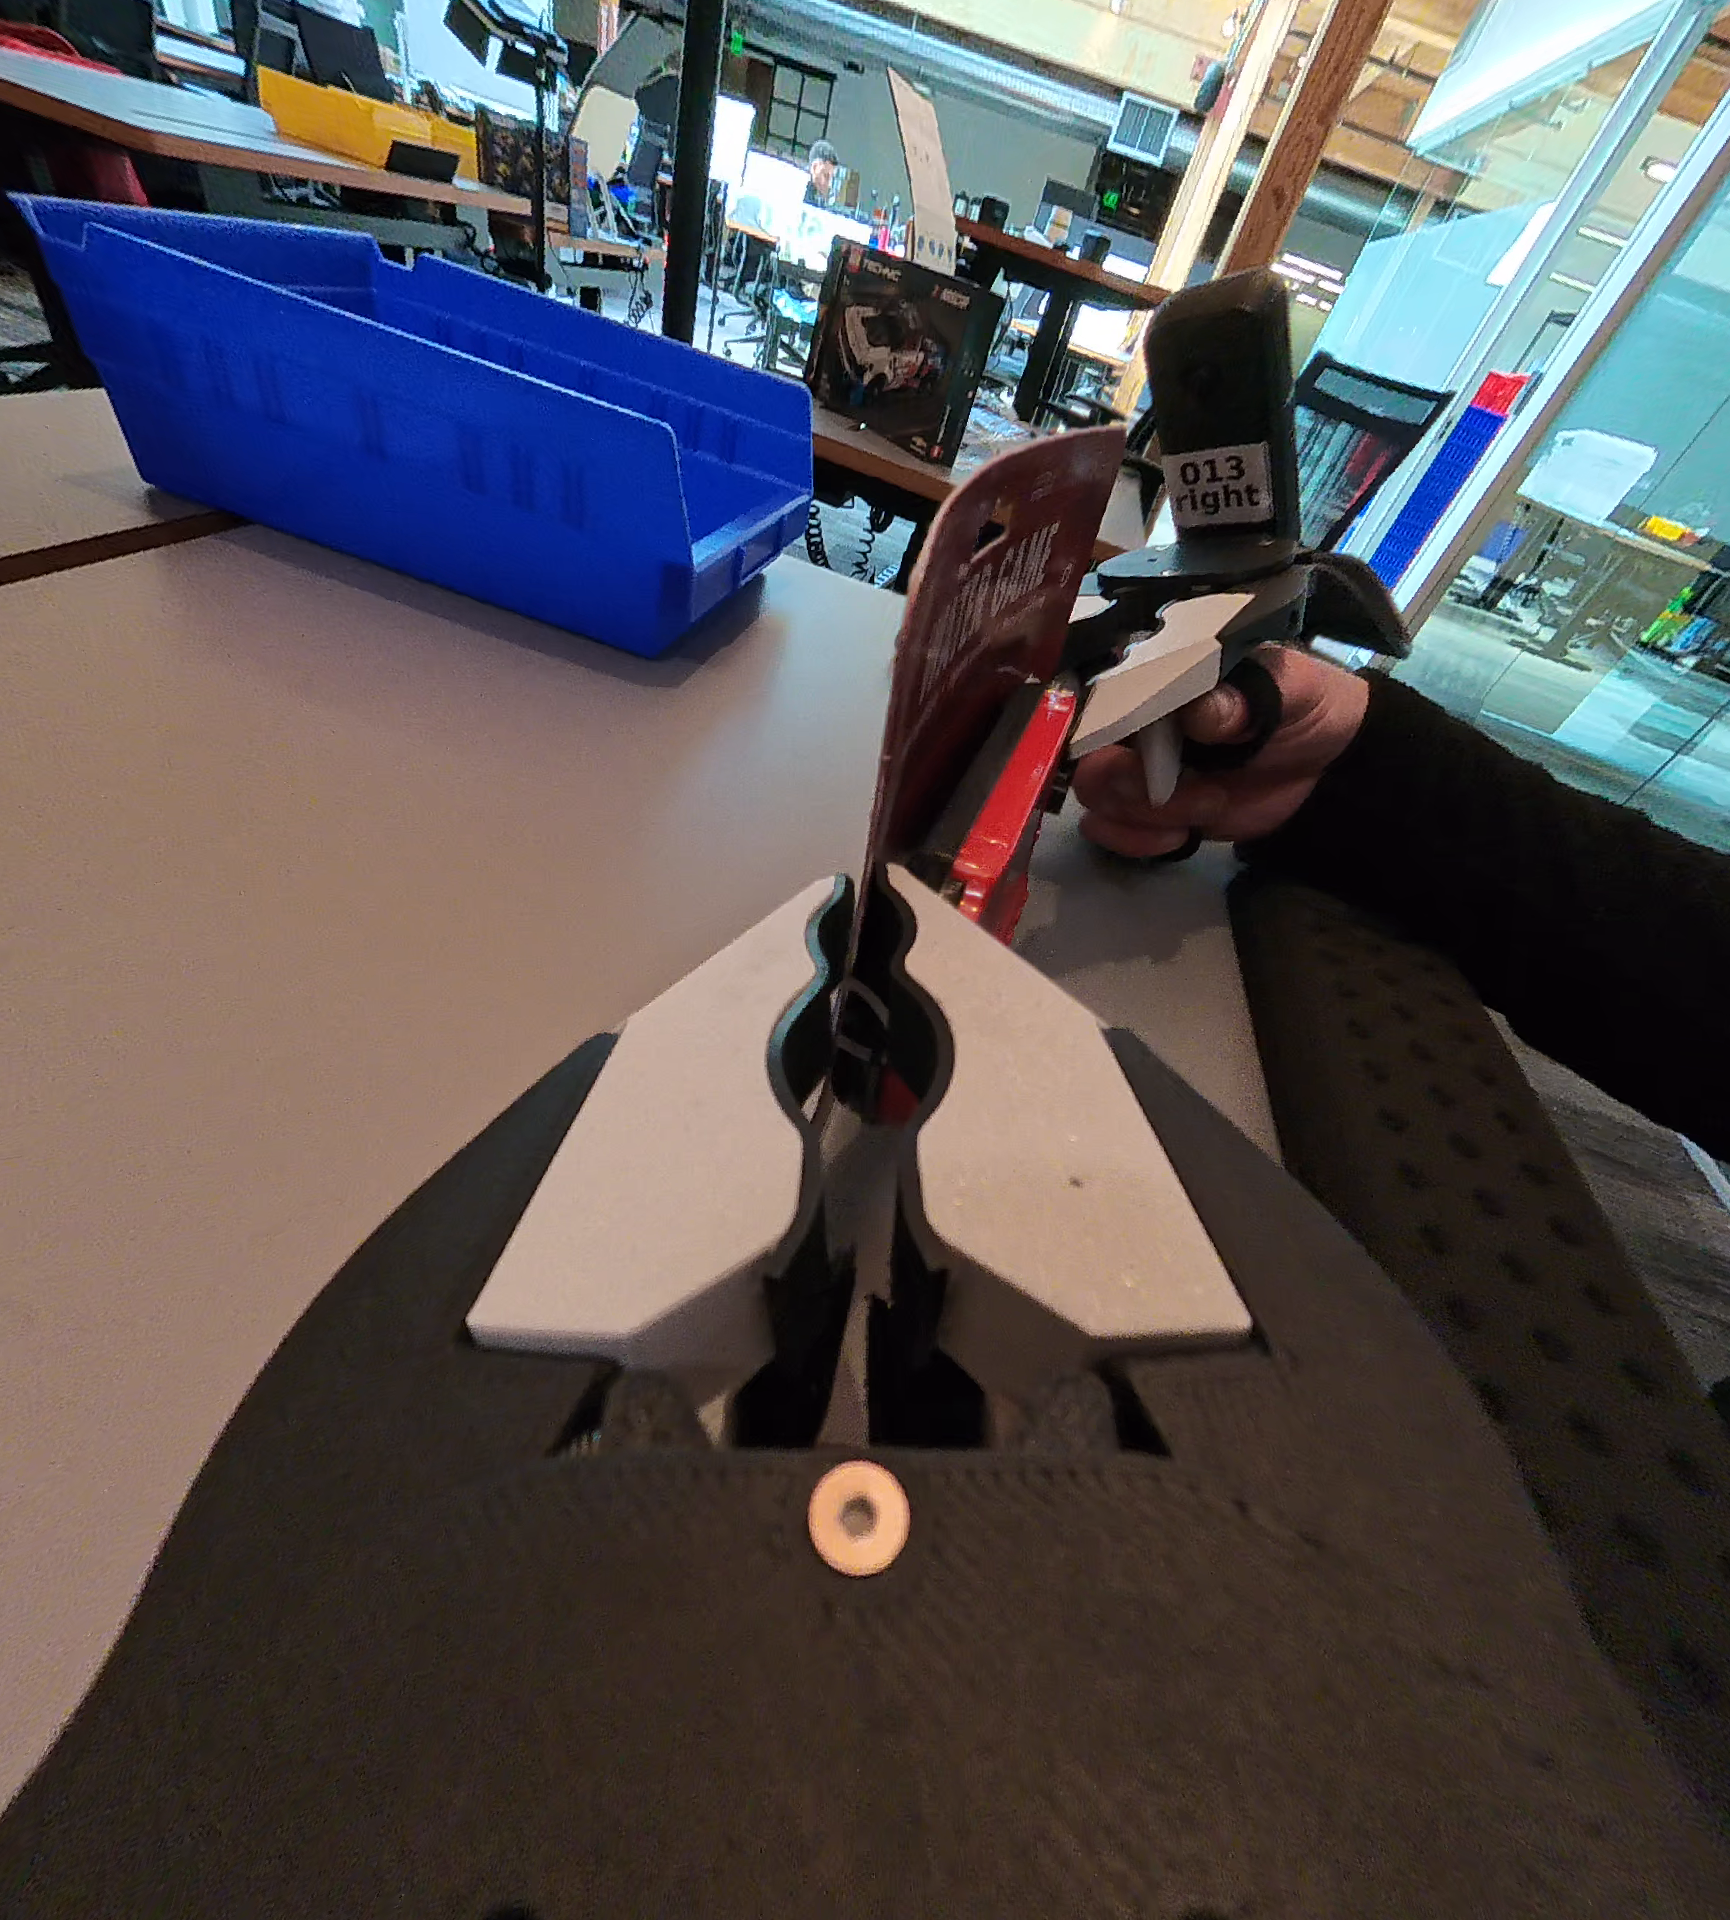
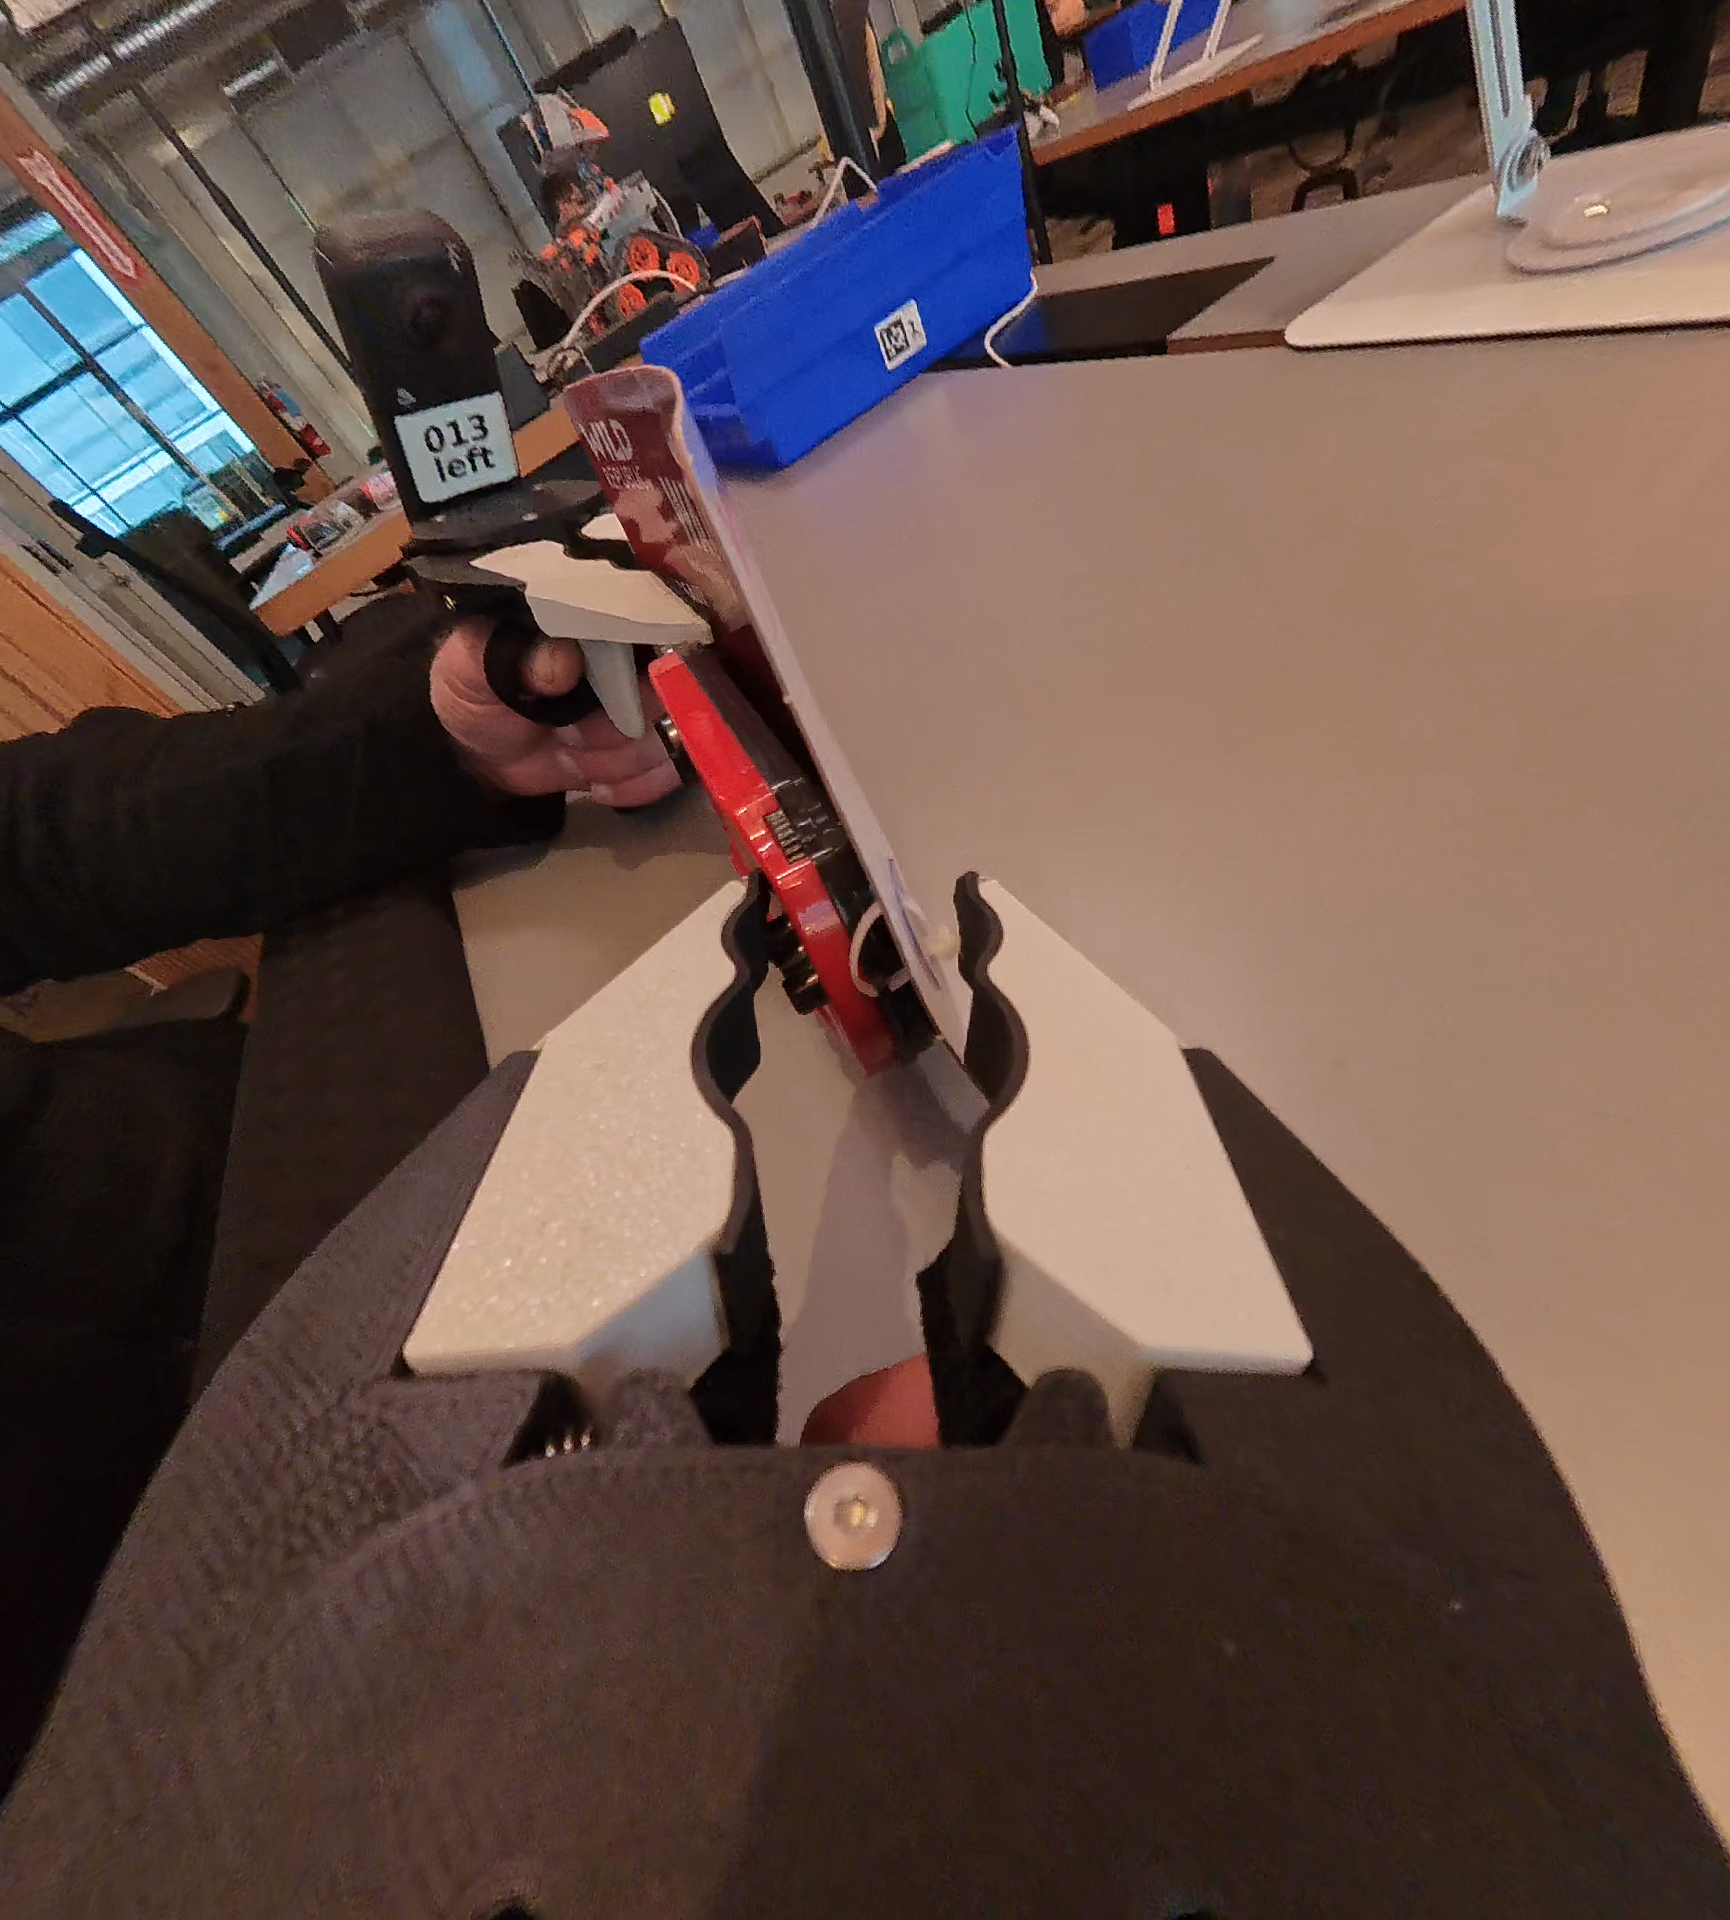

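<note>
Left gripper [image 1: 866,925]: nearly closed, pinching the dark red card's edge.
Right gripper [image 2: 866,920]: partly open, 2 fingers astride the packaged red tool [image 2: 788,831]; grip unclear.
Card [image 1: 986,623]: upright between both grippers.
Blue bin [image 1: 445,416]: beyond the fingers, on the grey table [image 1: 321,883].

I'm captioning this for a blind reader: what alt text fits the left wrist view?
The left gripper pinches a dark red packaging card standing on edge over a grey table; the right gripper meets its far end. A blue bin sits behind.
</note>
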`<state>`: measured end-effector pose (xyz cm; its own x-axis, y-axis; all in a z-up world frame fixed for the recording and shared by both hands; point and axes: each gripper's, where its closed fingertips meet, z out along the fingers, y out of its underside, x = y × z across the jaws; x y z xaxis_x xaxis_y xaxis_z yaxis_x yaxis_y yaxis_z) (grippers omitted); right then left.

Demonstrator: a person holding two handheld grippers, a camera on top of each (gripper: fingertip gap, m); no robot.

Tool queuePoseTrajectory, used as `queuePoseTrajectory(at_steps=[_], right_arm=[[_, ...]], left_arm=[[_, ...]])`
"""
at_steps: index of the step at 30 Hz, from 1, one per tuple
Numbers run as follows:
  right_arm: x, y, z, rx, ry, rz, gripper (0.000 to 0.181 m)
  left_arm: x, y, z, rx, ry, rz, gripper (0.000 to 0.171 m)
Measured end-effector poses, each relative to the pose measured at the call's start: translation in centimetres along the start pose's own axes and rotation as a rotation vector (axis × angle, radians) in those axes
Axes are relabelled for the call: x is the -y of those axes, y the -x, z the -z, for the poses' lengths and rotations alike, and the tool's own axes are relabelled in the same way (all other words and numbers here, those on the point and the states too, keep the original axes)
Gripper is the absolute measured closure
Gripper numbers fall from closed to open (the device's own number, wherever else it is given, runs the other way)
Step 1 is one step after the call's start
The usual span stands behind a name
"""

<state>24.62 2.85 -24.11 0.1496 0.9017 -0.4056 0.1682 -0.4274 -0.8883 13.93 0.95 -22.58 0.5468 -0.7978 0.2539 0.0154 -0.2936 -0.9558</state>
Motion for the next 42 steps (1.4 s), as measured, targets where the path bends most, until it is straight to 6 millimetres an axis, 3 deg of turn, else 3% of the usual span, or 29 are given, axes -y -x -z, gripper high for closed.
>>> queuePoseTrajectory(at_steps=[5, 21, 26, 28, 42], right_arm=[[-0.9, -1.0, -0.3, -0.031, 0.069, -0.021, 0.147], [-0.9, -1.2, -0.4, -0.068, 0.188, 0.031, 0.153], [-0.9, -1.9, -0.1, -0.122, 0.187, 0.053, 0.142], [-1.0, -1.9, 0.2, -0.145, 0.206, 0.081, 0.127], [-1.1, -2.7, 0.7, -0.172, 0.202, 0.114, 0.148]], left_arm=[[-0.6, 0.8, -0.5, 0.016, 0.052, -0.016, 0.171], [-0.4, 1.9, -0.9, 0.046, 0.085, 0.002, 0.171], [-0.4, 1.6, -1.0, 0.038, 0.094, -0.007, 0.171], [-0.5, 1.6, -1.2, 0.043, 0.101, -0.007, 0.171], [-0.6, 1.5, -1.3, 0.027, 0.100, 0.000, 0.171]])
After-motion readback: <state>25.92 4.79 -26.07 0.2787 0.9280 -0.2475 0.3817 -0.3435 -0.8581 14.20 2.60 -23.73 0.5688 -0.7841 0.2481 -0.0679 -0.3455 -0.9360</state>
